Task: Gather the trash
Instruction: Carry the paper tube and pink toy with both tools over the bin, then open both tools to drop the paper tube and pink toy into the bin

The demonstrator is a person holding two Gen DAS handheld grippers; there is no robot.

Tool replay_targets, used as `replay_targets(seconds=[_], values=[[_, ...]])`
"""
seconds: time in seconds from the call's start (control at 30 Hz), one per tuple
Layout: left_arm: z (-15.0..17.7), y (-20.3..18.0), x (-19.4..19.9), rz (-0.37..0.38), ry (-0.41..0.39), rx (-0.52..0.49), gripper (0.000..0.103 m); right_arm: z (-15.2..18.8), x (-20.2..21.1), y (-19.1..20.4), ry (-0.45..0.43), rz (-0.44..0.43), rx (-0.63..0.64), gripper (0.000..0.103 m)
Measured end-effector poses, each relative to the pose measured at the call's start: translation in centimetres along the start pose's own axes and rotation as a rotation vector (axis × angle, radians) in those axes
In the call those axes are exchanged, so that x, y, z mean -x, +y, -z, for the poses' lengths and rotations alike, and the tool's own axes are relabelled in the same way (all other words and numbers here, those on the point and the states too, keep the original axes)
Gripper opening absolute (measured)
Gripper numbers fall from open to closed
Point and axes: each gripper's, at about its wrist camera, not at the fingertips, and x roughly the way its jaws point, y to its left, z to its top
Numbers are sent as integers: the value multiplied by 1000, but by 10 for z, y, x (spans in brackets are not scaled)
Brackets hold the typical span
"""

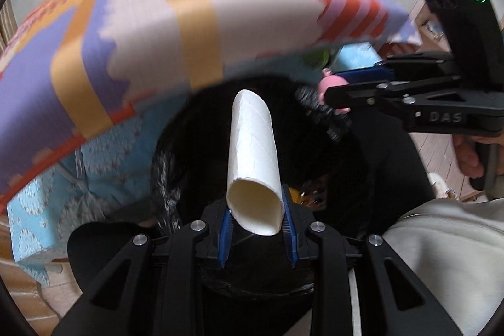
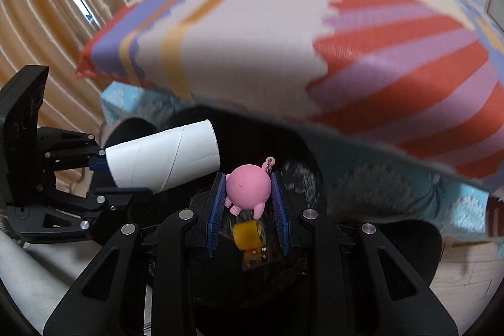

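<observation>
Left wrist view: the left gripper (image 1: 256, 229) is closed on a white cardboard tube, a spent paper roll (image 1: 253, 159), pinched at its near open end between the two blue-padded fingers (image 1: 288, 229). The tube runs straight out beyond the fingertips, over the dark mouth of a black plastic trash bag (image 1: 176, 188) that lies below and ahead of the fingers. The roll looks very light and hollow; its mouth is already pressed into an oval, so it will crush if squeezed harder, and a hold near the end, across its width, is enough. To the right of the fingers comes the right gripper (image 1: 327, 99), with a hand (image 1: 469, 156) on its handle. Above the fingers spreads a bed under a patterned cover of cream, orange, lilac and red (image 1: 189, 14).

Right wrist view: the right gripper (image 2: 249, 203) is clamped on a small pink round rubbery figure with a keyring loop (image 2: 249, 186), held by its sides between the blue pads. It seems light, slightly soft and smooth, so it could slip; the widest part of the body is the best hold. Below the fingers, inside the bag, lies a yellow roll-shaped piece of rubbish (image 2: 247, 235). To the left of the fingers the left gripper holds the tube level. Beyond the fingers are the bed, a light-blue patterned sheet (image 2: 441, 194) under the cover, tan curtains (image 2: 37, 37) on the left and pale wooden floor (image 2: 466, 273) at the lower right.
</observation>
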Motion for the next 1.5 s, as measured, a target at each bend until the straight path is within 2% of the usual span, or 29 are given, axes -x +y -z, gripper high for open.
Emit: replay_targets(seconds=[0.33,0.53,0.67,1.03,1.13,1.27,1.5], values=[[8,4,-45,-17,110,-2,26,16,-44,-6,127,6,-23,29],[11,0,-67,-32,156,-18,27,23,-63,5,179,86,55,30],[14,-1,-75,-31,173,-17,27,27,-71,6,203,74,56,30],[11,3,-78,-32,162,9,28,23,-78,15,202,75,86,30],[10,6,-77,-6,156,29,33,22,-77,12,196,68,73,31],[7,3,-71,19,130,20,51,21,-75,10,189,59,66,38],[2,7,-54,37,78,58,53,18,-67,10,169,46,54,38]])
